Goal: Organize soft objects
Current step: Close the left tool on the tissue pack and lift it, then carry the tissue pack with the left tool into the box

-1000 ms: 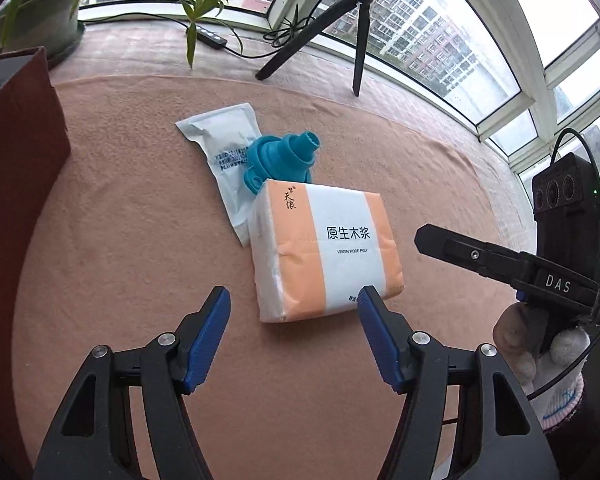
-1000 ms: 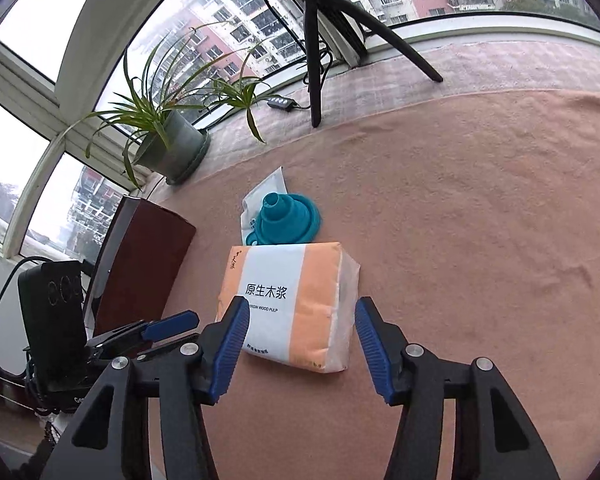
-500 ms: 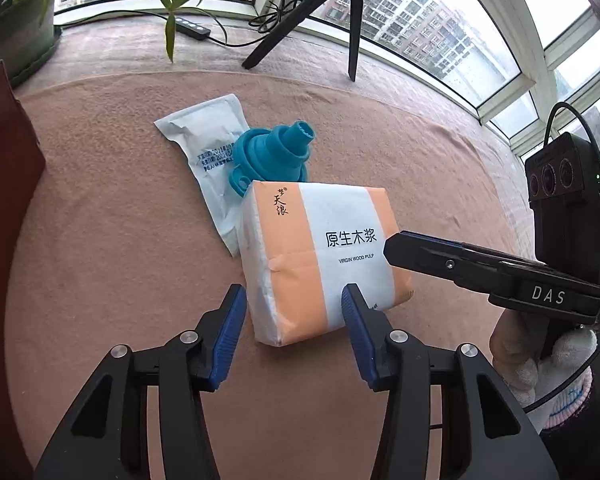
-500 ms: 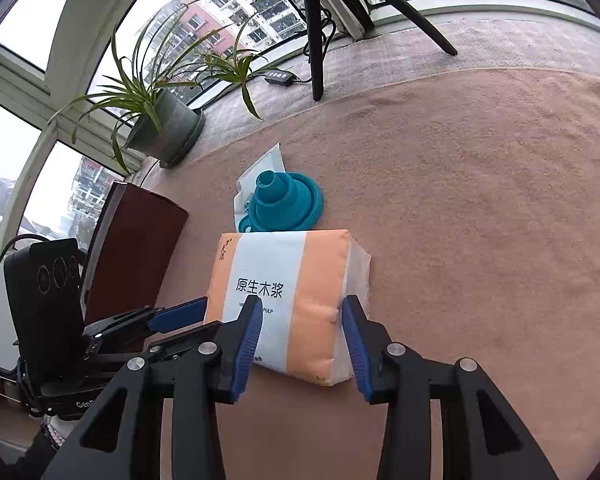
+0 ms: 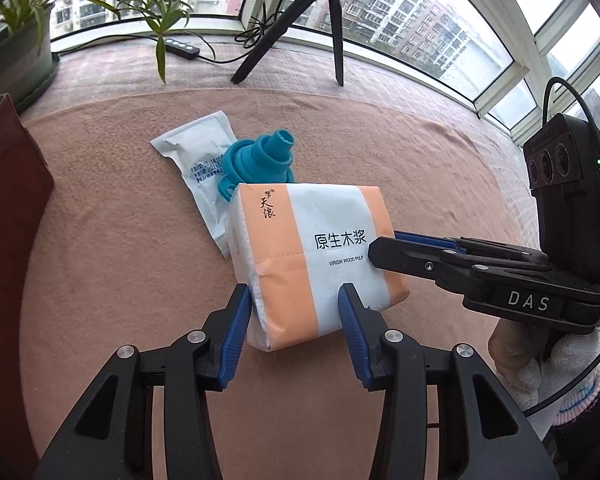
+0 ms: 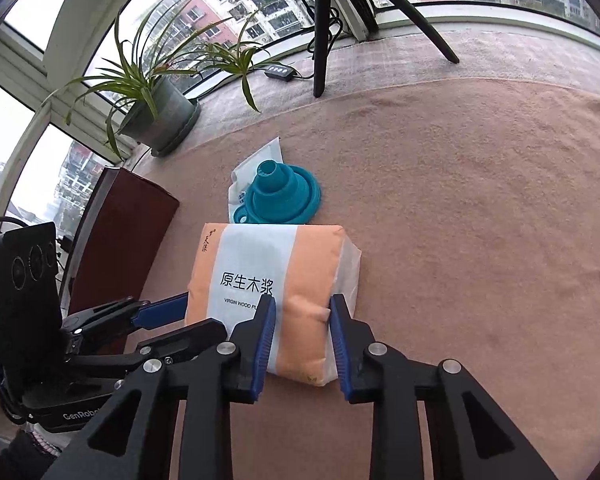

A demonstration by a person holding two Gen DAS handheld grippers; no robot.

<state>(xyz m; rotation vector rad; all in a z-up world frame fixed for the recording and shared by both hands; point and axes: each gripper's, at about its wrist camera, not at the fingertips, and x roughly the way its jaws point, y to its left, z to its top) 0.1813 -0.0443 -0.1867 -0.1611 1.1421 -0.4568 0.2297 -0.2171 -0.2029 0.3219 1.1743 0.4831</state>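
Both hand-held grippers closed onto tissue pack (image 5: 312, 256), lying flat.

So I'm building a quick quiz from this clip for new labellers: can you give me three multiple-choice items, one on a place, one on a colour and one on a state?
1. Where does the funnel lie?
A. just beyond the tissue pack, partly on the white pouch
B. inside the plant pot
C. on the tissue pack

2. What colour are the pack's side bands?
A. green
B. orange
C. purple

3. How do the right tongs stand?
A. wide open above the funnel
B. closed around a tripod leg
C. pinching the pack's near end

Answers: 1 A, it touches the pack's far edge and overlaps the pouch. 2 B, orange flanks the white middle. 3 C, the wrapper puckers between the pads, which have just been closing.
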